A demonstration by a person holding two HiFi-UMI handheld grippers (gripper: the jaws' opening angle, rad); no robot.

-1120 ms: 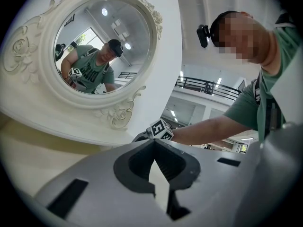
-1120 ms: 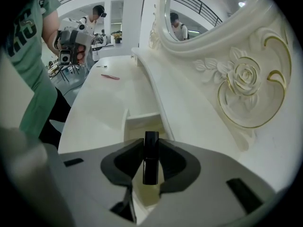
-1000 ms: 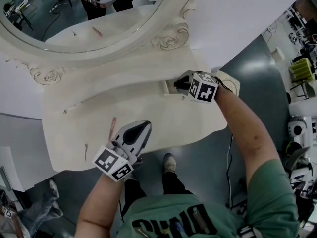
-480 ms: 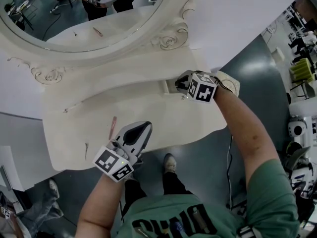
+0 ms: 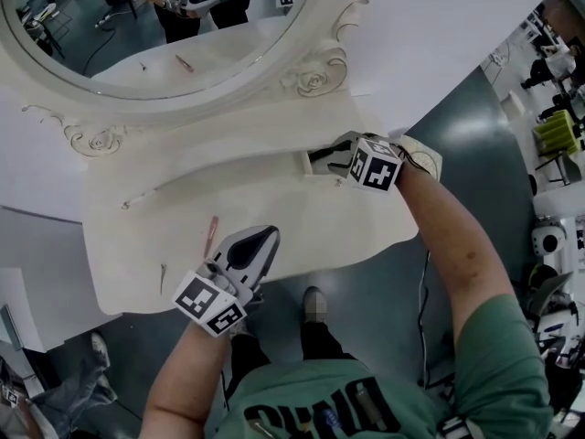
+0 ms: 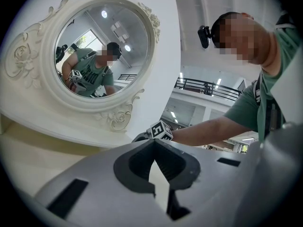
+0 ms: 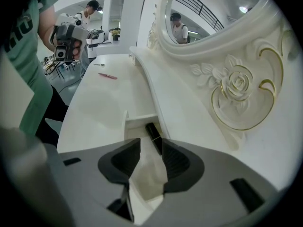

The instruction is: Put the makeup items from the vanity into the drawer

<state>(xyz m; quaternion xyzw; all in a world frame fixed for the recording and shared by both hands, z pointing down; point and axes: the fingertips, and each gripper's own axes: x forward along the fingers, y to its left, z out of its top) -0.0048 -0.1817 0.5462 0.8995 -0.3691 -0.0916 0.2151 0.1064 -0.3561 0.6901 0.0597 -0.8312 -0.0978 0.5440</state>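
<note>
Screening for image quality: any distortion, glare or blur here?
Left gripper view: fisheye bends the oval mirror, corners vignetted dark. Right gripper view: same curvature, black tube in the drawer sharp. Head view: even light, no glare on the vanity top.

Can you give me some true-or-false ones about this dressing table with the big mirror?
1. The black tube lies in the open drawer. True.
2. The right hand-held gripper is squeezing the black tube. False: its jaws have just been opening and stand apart, and the tube lies loose in the drawer.
3. The left hand-held gripper holds the pink pencil. False: its jaws are together with nothing in them, and the pencil lies on the vanity top.
4. A round mirror with a carved white frame stands at the back of the vanity top. True.
</note>
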